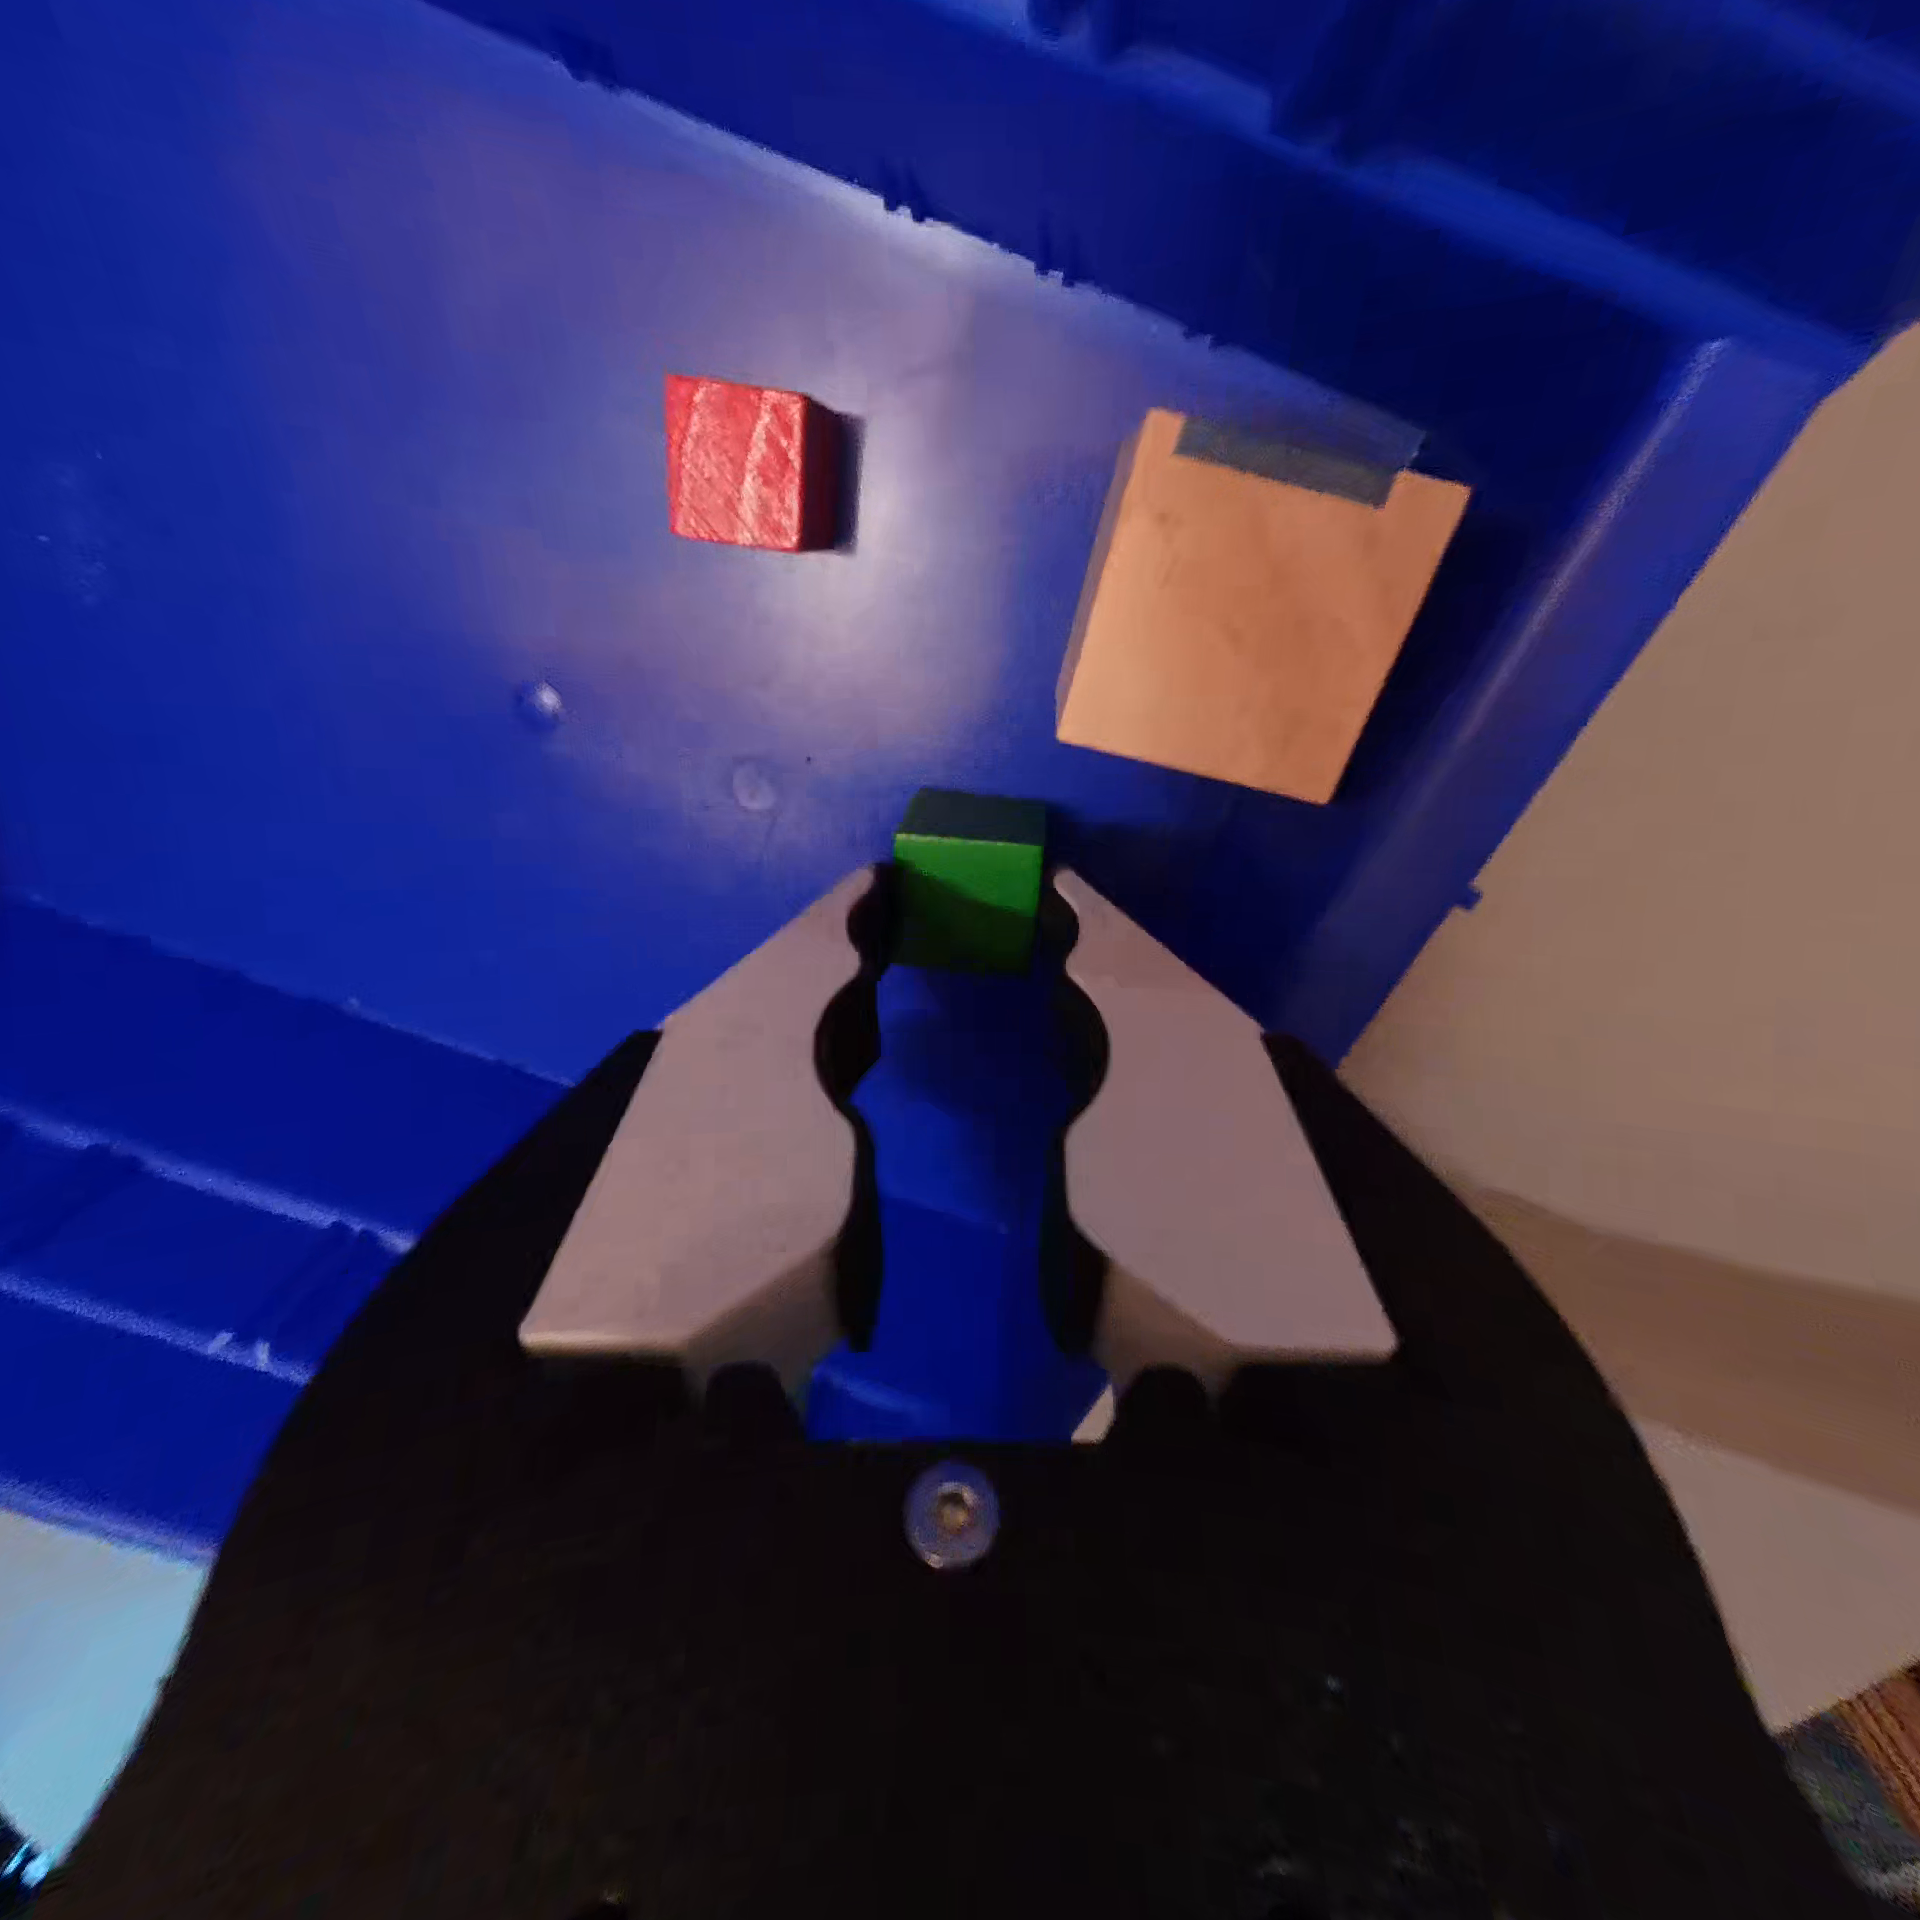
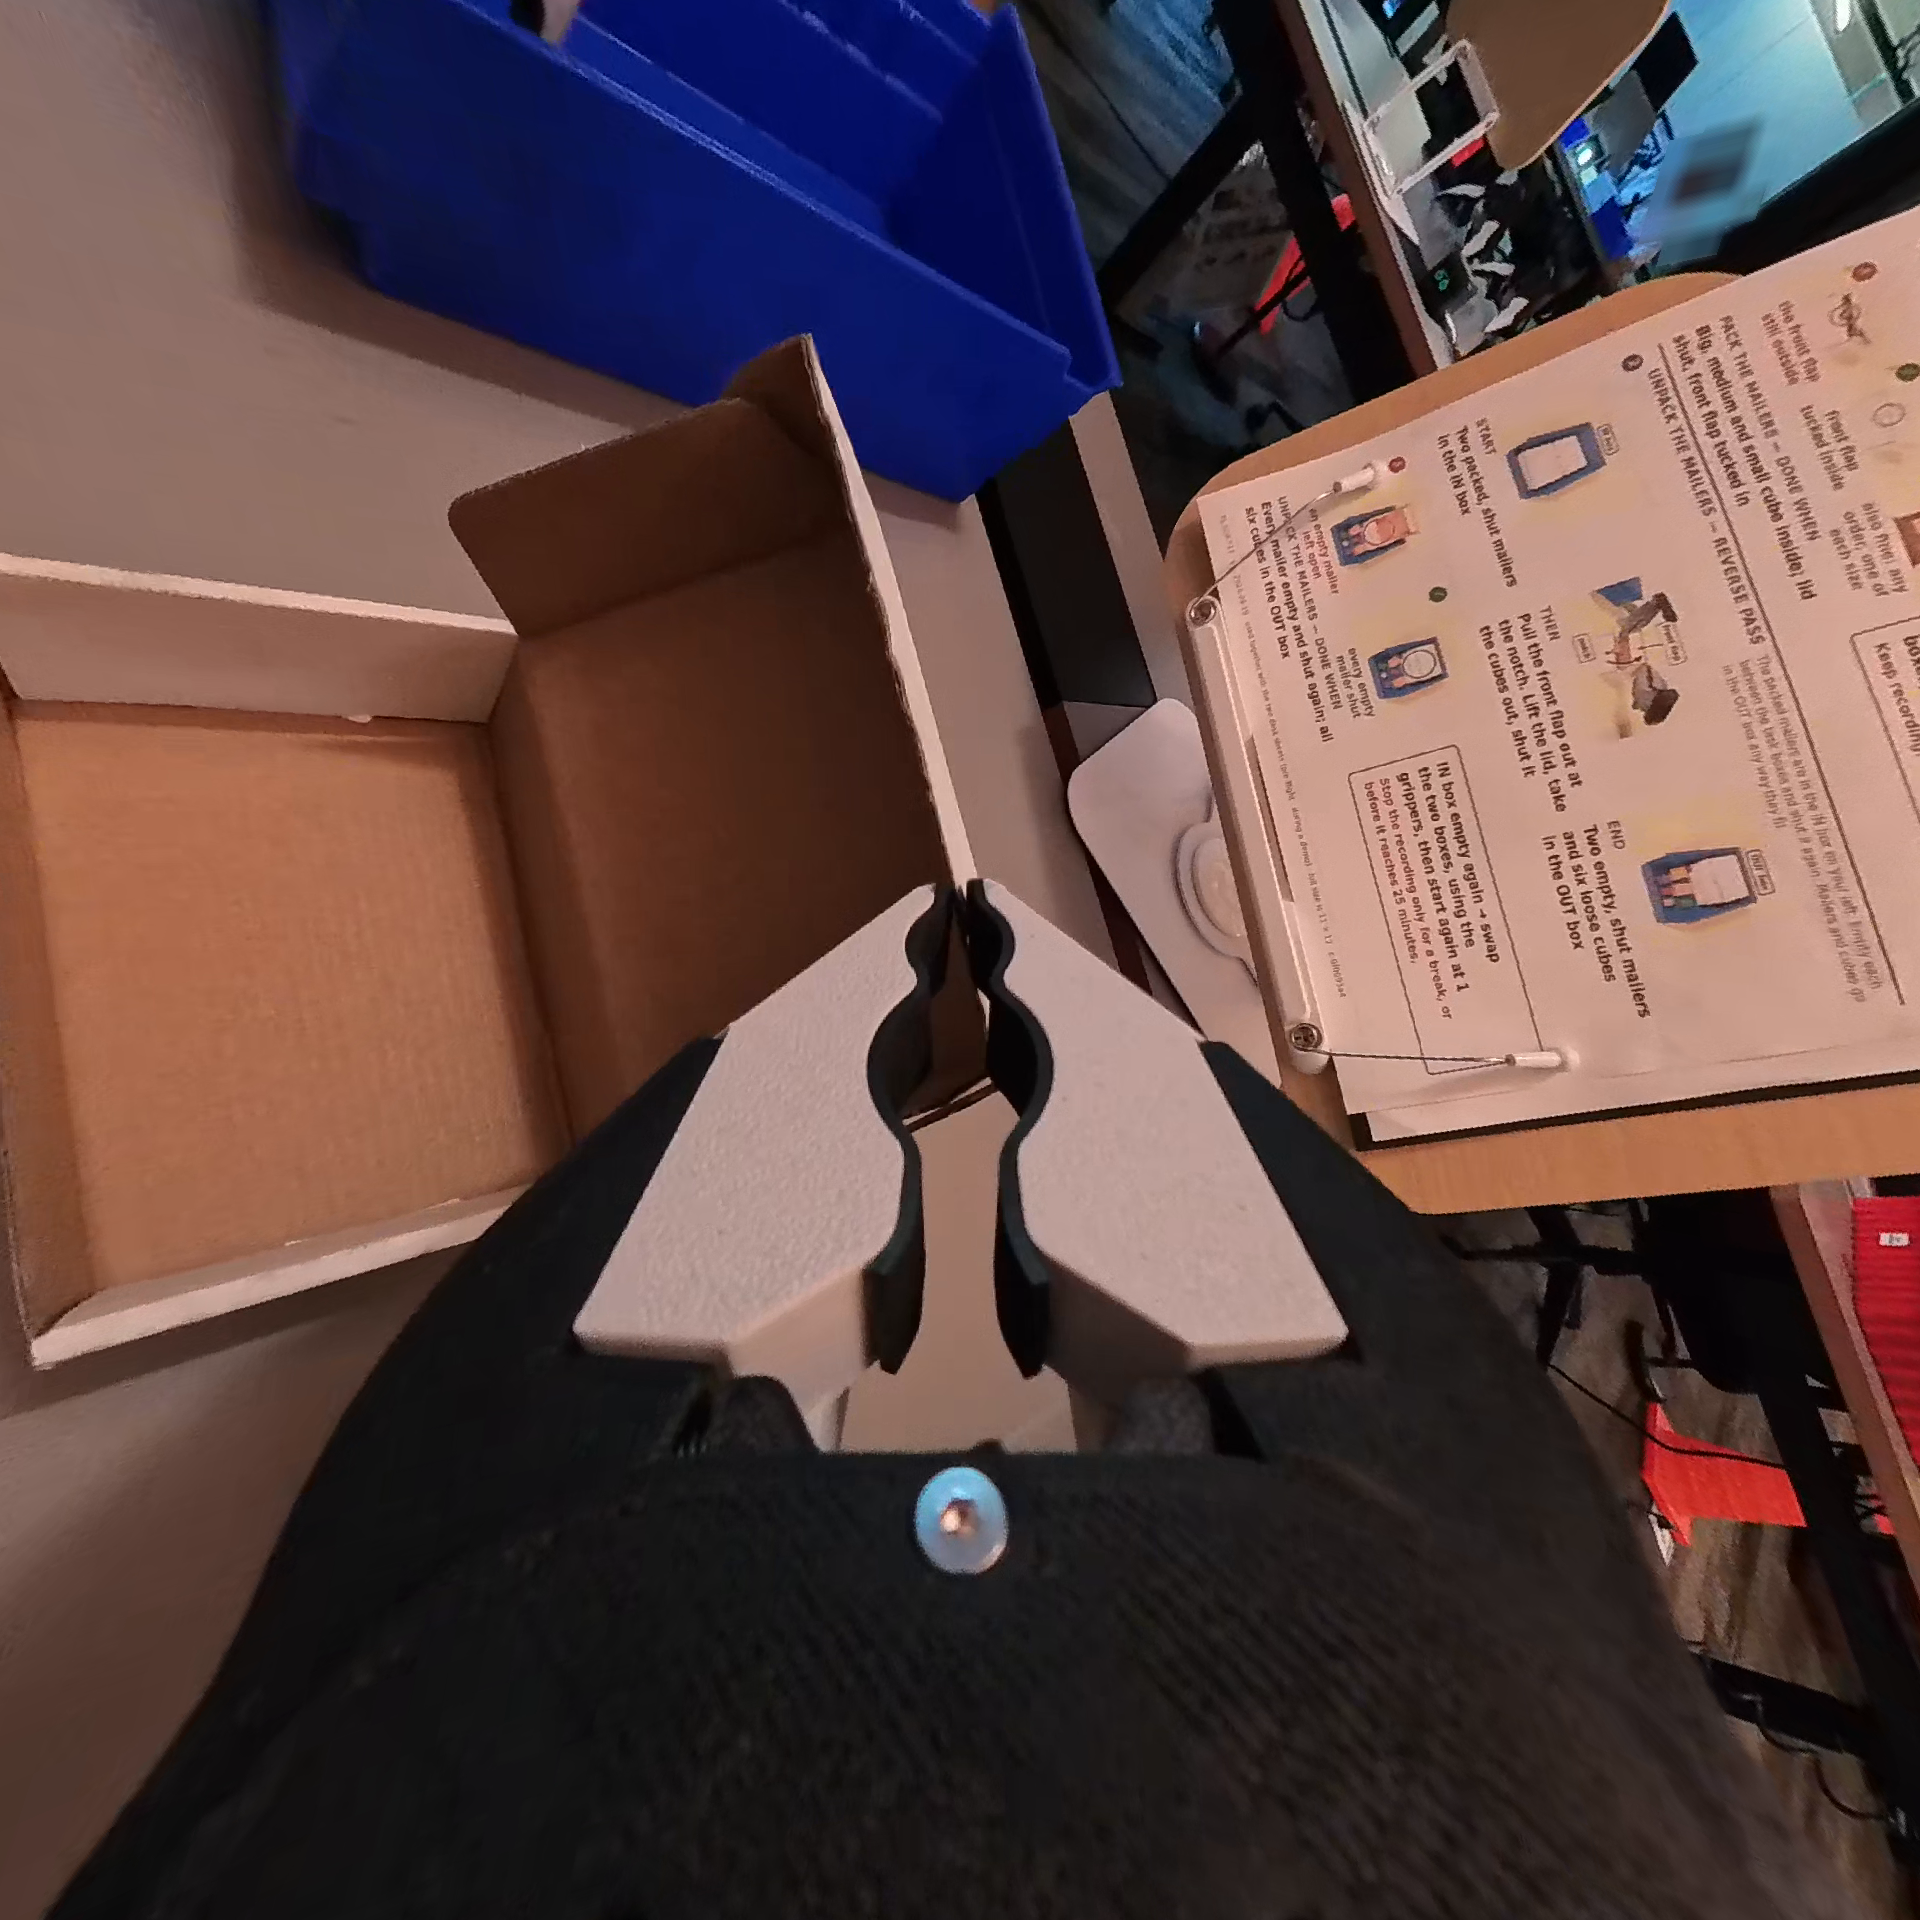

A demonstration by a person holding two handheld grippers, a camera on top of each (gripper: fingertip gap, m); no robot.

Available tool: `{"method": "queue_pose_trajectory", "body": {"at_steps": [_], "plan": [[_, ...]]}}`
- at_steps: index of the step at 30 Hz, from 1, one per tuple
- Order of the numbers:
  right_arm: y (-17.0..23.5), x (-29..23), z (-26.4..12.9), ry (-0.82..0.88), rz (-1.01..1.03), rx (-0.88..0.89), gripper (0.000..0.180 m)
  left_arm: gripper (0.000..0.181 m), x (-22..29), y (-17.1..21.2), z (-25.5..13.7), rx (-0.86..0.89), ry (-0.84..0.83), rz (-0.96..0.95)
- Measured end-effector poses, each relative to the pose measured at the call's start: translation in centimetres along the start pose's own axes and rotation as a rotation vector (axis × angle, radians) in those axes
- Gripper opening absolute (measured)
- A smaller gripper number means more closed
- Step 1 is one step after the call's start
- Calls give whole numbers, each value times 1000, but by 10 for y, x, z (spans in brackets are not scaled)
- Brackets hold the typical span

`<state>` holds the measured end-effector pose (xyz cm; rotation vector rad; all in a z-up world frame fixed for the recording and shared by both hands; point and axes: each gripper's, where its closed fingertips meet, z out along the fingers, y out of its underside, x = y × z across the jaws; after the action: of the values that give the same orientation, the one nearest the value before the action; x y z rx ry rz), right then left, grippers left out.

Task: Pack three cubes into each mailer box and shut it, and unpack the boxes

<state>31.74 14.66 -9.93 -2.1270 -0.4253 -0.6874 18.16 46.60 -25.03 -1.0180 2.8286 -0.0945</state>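
The left tongs (image 1: 968, 896) pinch the green cube (image 1: 968, 878) at their tips over the blue bin (image 1: 312, 520) — likely mid-carry. The red cube (image 1: 750, 462) and wooden cube (image 1: 1252, 608) lie inside. The right tongs (image 2: 961, 896) clamp the lid (image 2: 727, 665), holding the empty mailer (image 2: 270, 935) open on the surface (image 2: 208, 343).

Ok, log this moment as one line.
left gripper: shut on green cube over blue bin | right gripper: shut on mailer box lid | box empty
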Motion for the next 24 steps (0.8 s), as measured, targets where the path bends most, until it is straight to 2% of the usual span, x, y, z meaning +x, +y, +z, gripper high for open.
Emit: {"method": "queue_pose_trajectory", "body": {"at_steps": [3,6,9,11,13,16,19,22,23,24], "plan": [[-2,1,-2,-1,2,19,0,25,-15,-7,-25,37,-101,-18],[-3,3,-3,0,8,30,0,25,-22,-37,-84,199,-254,-106],[-5,3,-2,-2,11,36,1,25,20,-99,-148,445,-320,-97],[-5,2,-1,-2,9,35,1,25,77,-149,-165,601,-247,-36],[-5,1,0,-2,3,26,1,24,124,-188,-152,650,-194,-1],[-5,0,-1,4,-20,7,0,25,158,-234,-105,636,-169,-49],[-8,-1,-5,8,-24,16,0,25,171,-272,-57,609,-131,-114],[-9,-1,-7,7,-20,29,0,25,173,-303,-29,600,-136,-150],[-10,-1,-8,7,-19,33,0,27,172,-312,-25,610,-144,-149],[-10,-1,-8,6,-21,35,0,37,170,-319,-23,624,-157,-142]]}}
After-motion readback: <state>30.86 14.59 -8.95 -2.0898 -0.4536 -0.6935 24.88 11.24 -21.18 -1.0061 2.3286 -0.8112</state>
